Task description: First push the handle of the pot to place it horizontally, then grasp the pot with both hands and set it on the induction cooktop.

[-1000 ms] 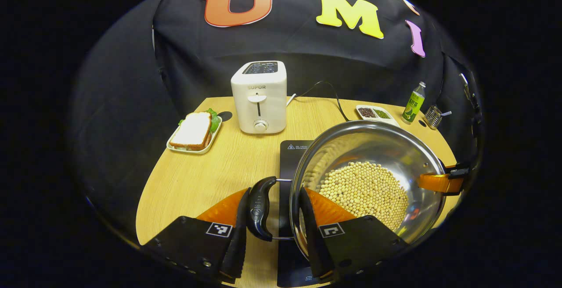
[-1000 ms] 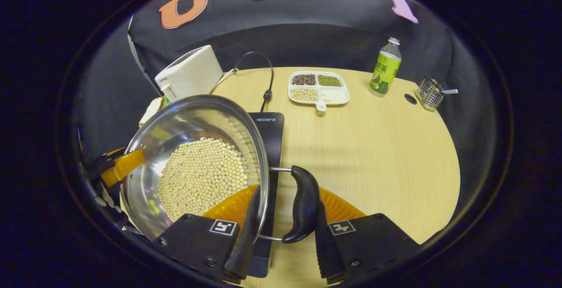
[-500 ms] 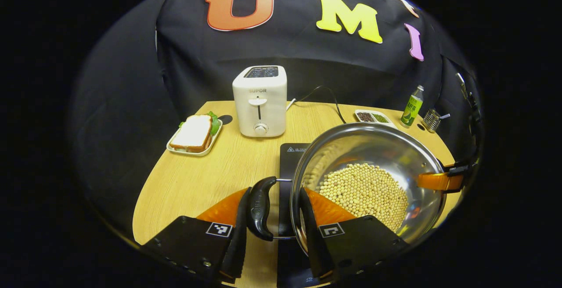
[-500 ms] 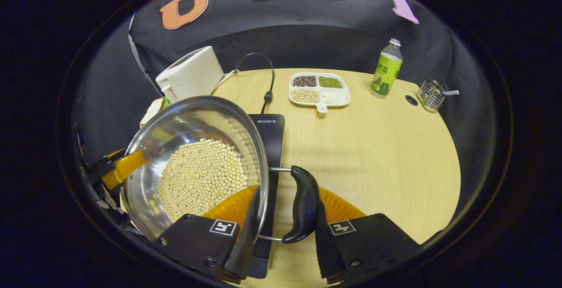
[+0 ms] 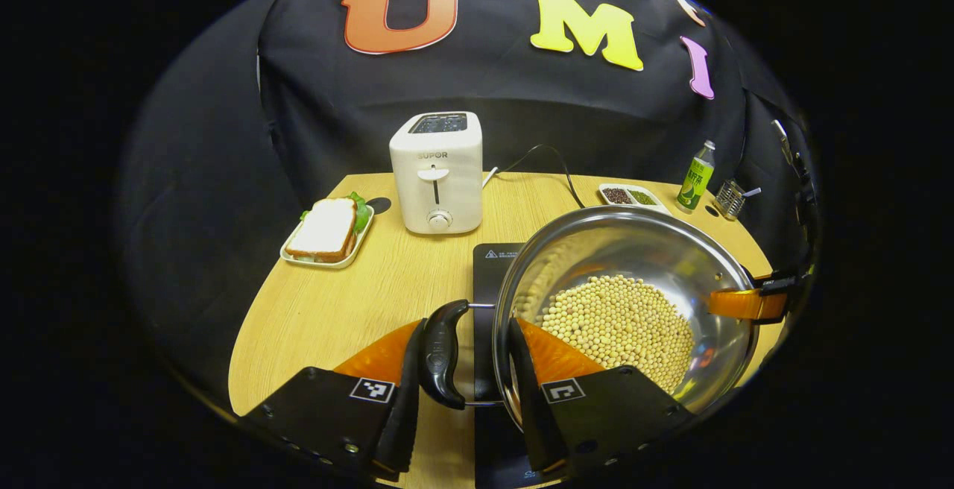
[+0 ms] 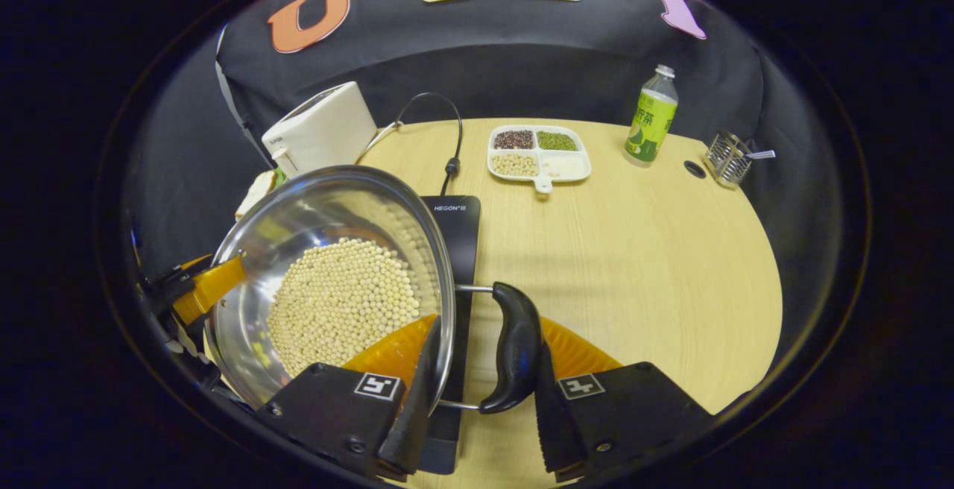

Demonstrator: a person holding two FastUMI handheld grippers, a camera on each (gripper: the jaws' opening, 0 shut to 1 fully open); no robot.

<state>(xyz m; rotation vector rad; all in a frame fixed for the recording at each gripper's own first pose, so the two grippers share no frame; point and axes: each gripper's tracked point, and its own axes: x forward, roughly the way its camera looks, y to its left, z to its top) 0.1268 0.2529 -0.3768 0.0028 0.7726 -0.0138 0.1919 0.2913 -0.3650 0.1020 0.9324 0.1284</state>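
A steel pot point(image 5: 715, 265) holding pale beans point(image 5: 618, 321) sits over the black induction cooktop point(image 5: 493, 265); whether it touches the cooktop is hidden. My left gripper point(image 5: 463, 393) is shut on the pot's black left handle point(image 5: 443, 353), with one finger inside the rim. In the right gripper view, my right gripper point(image 6: 483, 393) is shut on the black right handle point(image 6: 514, 347) of the pot point(image 6: 298, 213), above the cooktop point(image 6: 459, 239). Each view shows the other gripper across the pot: right gripper point(image 5: 745, 304), left gripper point(image 6: 203, 289).
On the round wooden table point(image 6: 656, 265) stand a white toaster point(image 5: 438, 172), a sandwich plate point(image 5: 326, 229), a divided tray of beans point(image 6: 538, 153), a green bottle point(image 6: 647, 115) and a wire holder point(image 6: 727, 159). A black cable point(image 6: 451, 139) runs behind the cooktop.
Both grippers and the pot have shifted slightly together, and the toaster and tray look a little farther off. Both grips on the handles are unchanged.
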